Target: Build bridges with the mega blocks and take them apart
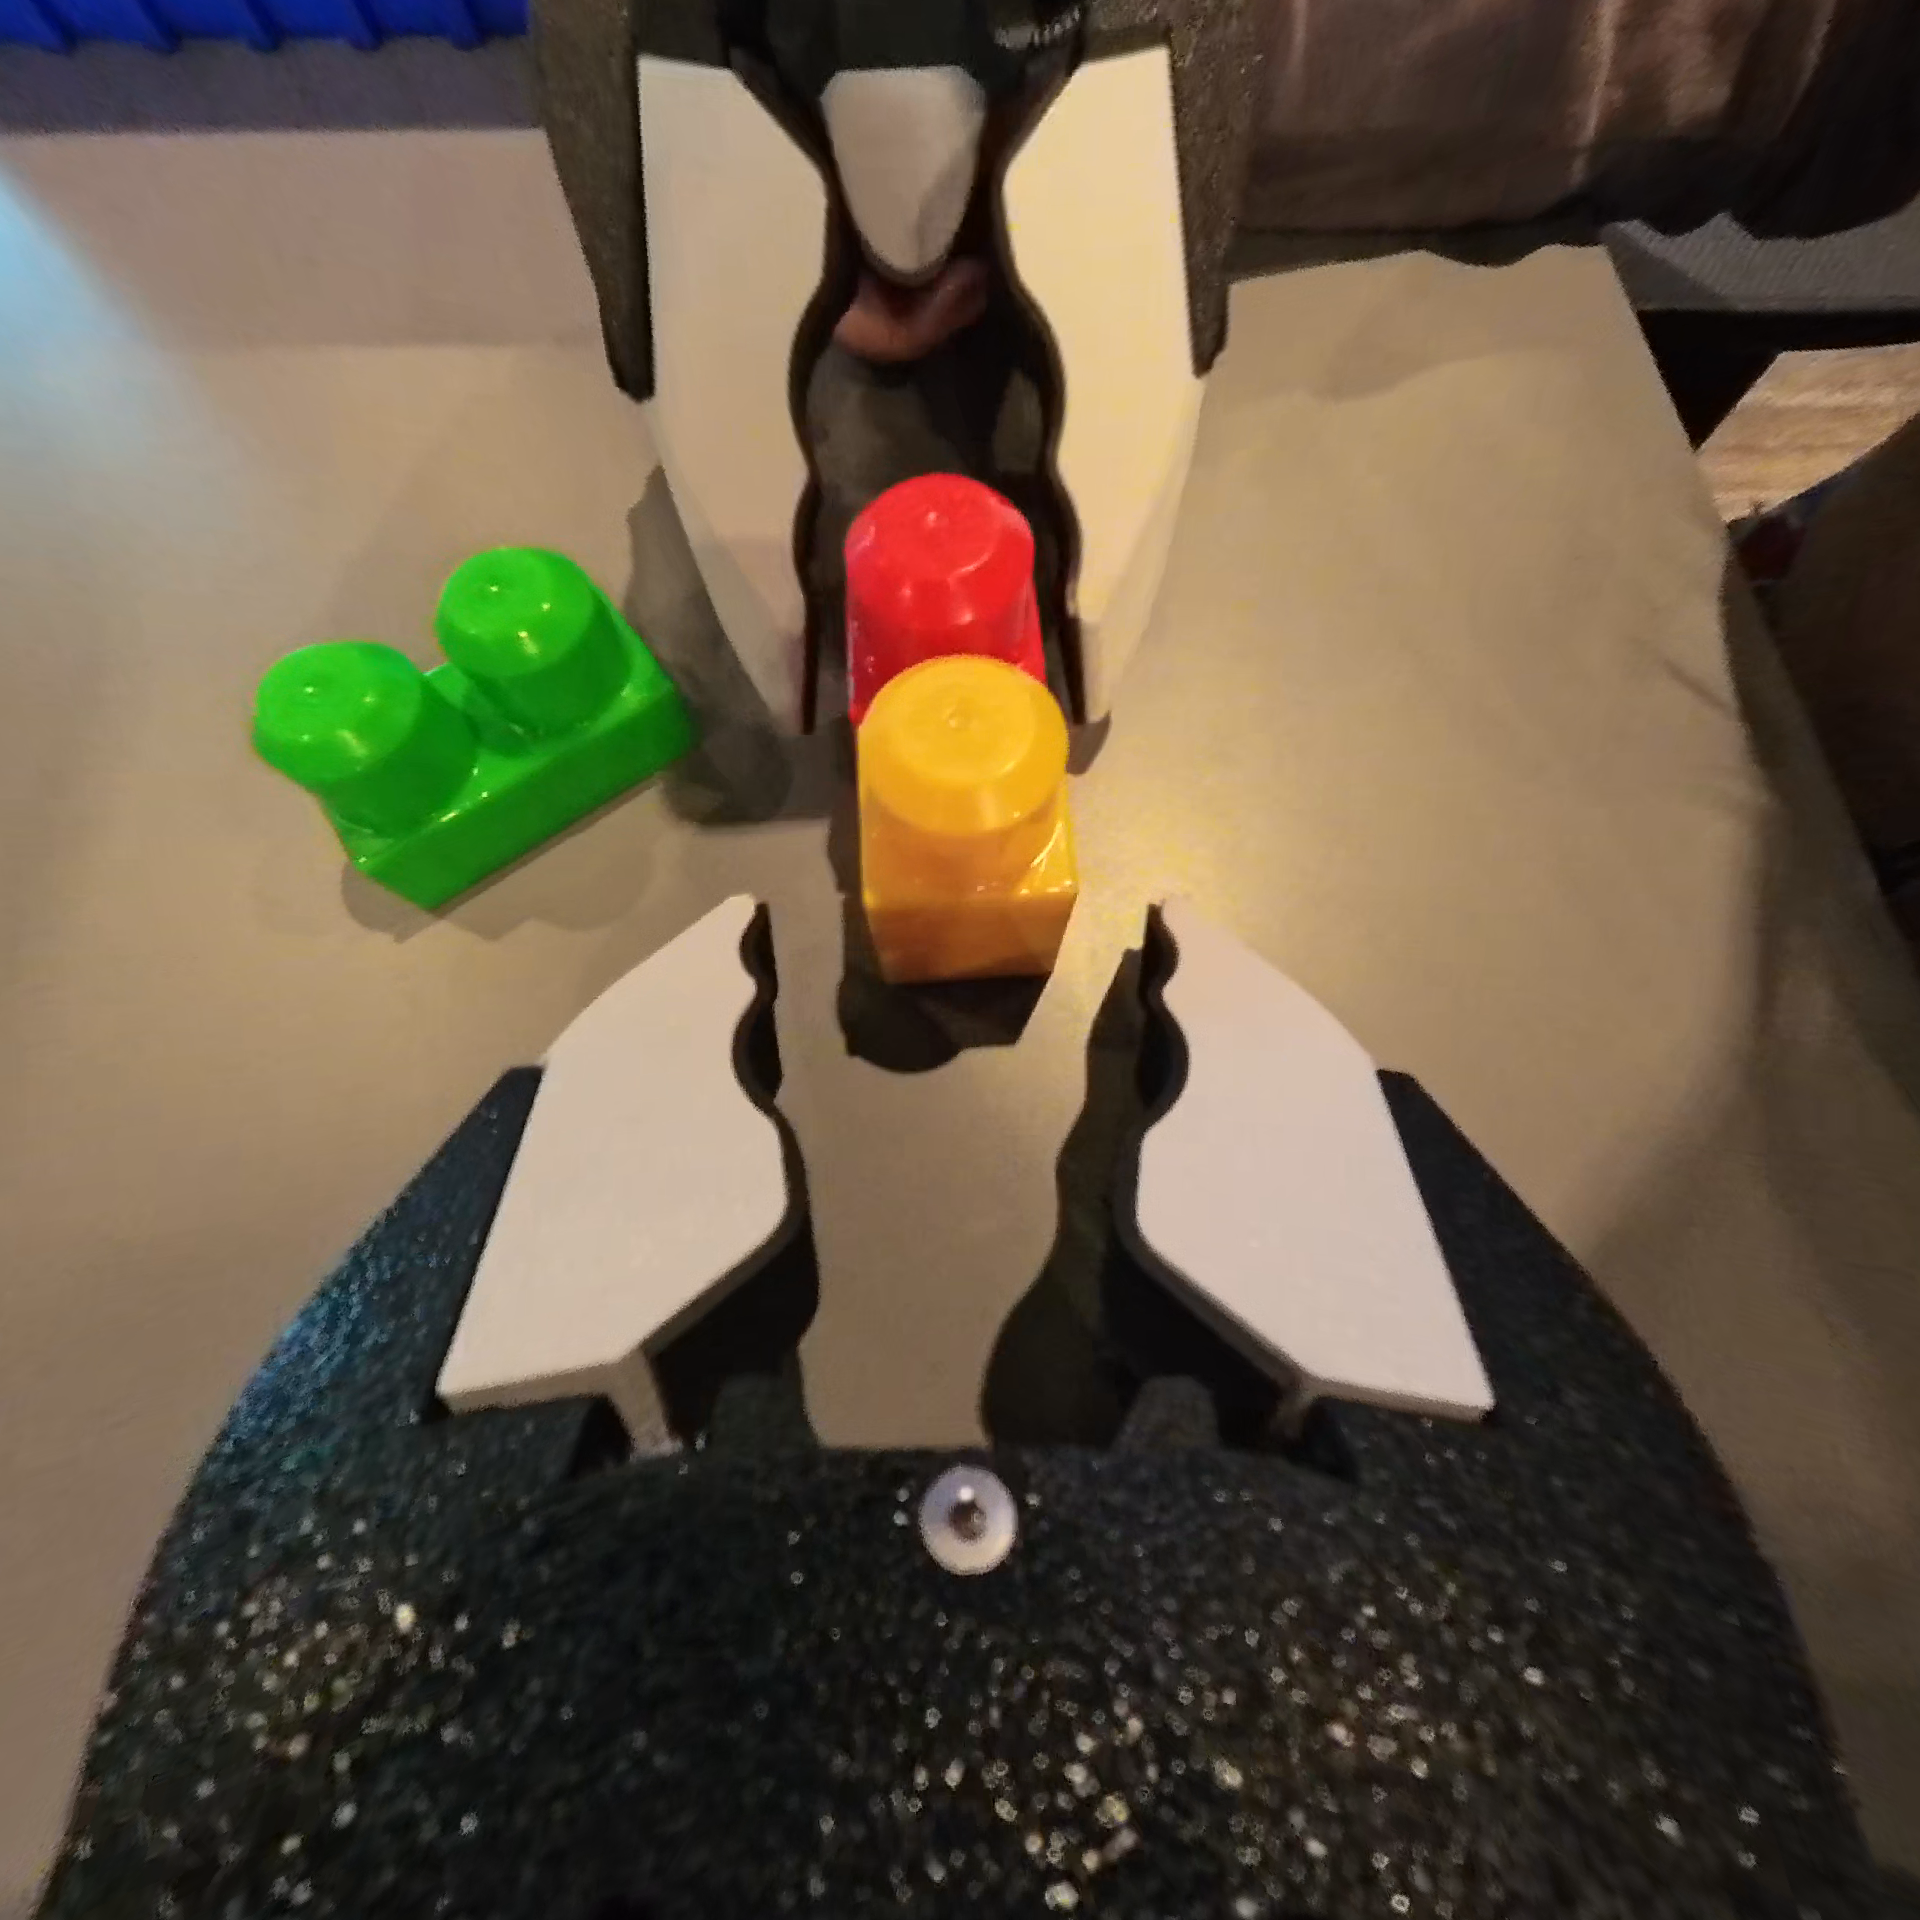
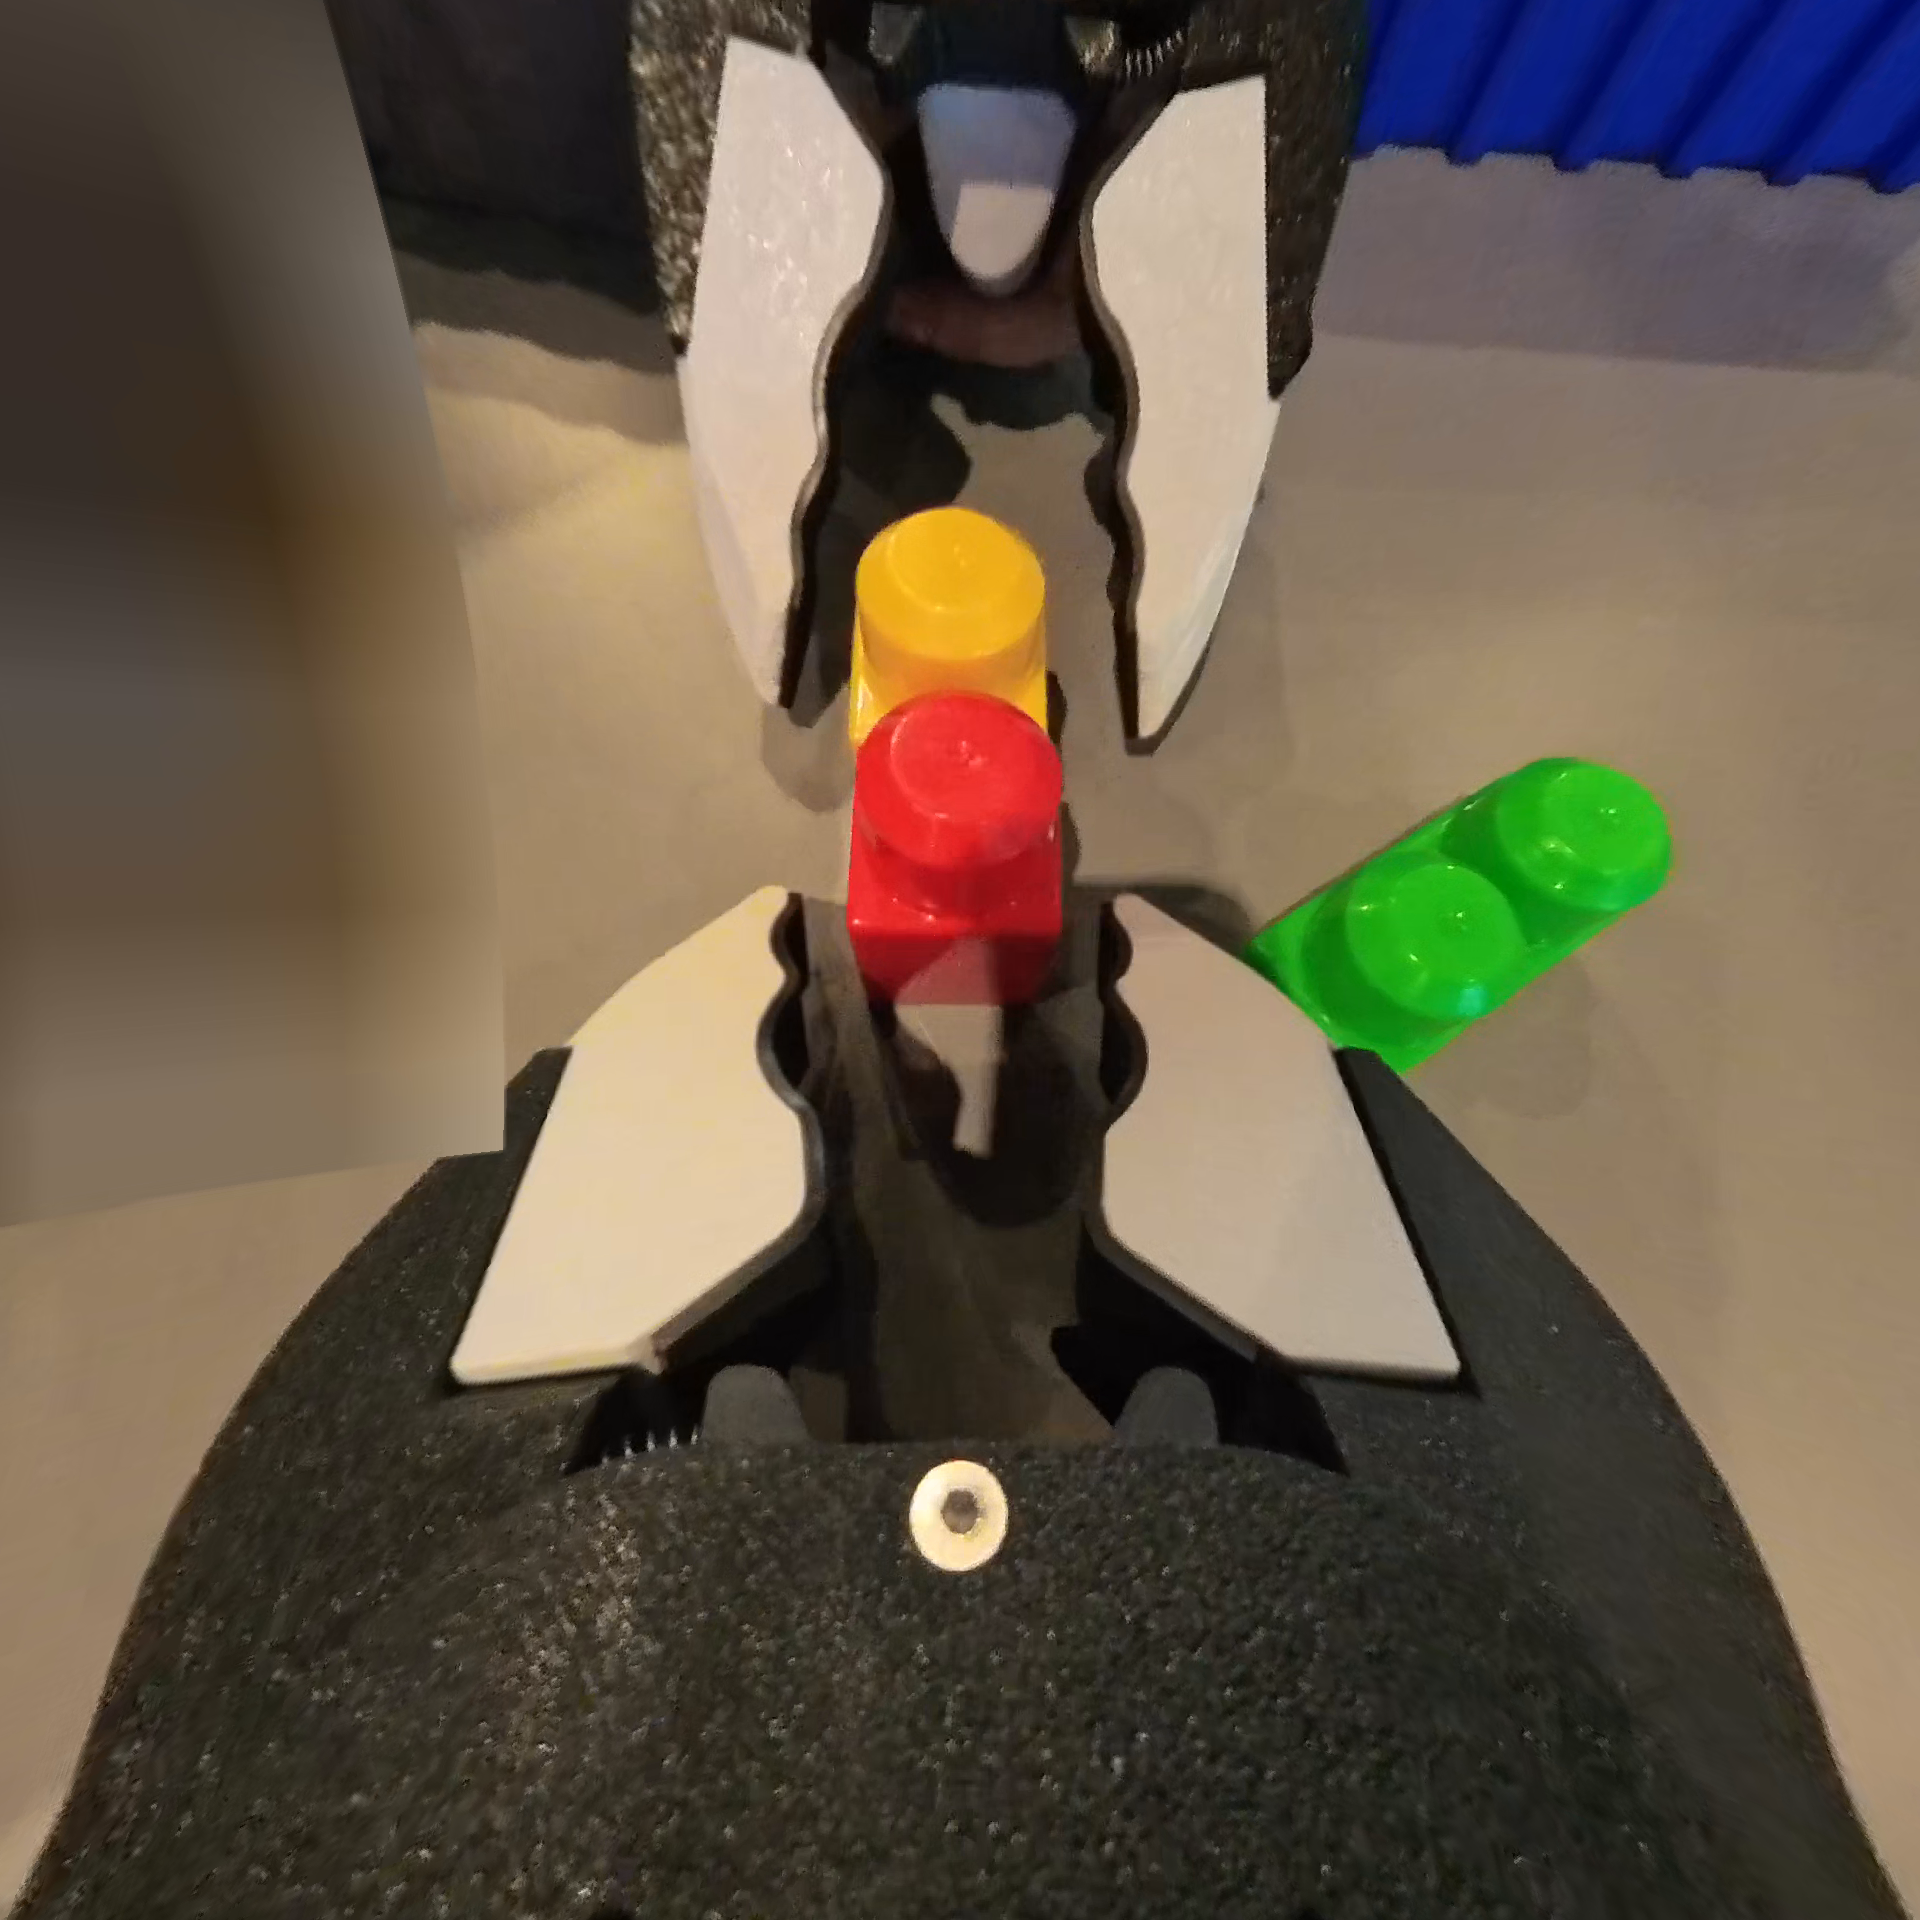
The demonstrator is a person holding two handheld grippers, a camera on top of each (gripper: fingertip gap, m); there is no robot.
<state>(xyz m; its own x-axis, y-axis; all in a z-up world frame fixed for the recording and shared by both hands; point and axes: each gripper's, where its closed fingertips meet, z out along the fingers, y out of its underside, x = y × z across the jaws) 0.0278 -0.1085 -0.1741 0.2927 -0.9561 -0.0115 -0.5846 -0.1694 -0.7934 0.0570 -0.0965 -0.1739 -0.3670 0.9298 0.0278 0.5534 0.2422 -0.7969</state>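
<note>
A yellow one-stud block (image 1: 961,831) and a red one-stud block (image 1: 940,592) stand upright close together on the beige table (image 1: 1351,727). My left gripper (image 1: 954,920) is open, its tips just short of the yellow block on either side. My right gripper (image 2: 951,904) is open, its fingers either side of the red block (image 2: 956,883) with small gaps. The two grippers face each other. The right gripper shows in the left wrist view (image 1: 940,717), the left gripper (image 2: 961,717) around the yellow block (image 2: 945,613) in the right wrist view. A green two-stud block (image 1: 468,717) (image 2: 1455,914) lies apart.
A blue ribbed object (image 2: 1642,83) runs along the table's far edge and also shows in the left wrist view (image 1: 208,21). A person's dark sleeve (image 1: 1558,104) is behind the right gripper. Bare table (image 1: 260,364) stretches around the blocks. Some 4 centimeters of space lies between my two pairs of fingers. The red block (image 2: 956,883) sits 4 centimeters or so from the ends of my right fingers.
</note>
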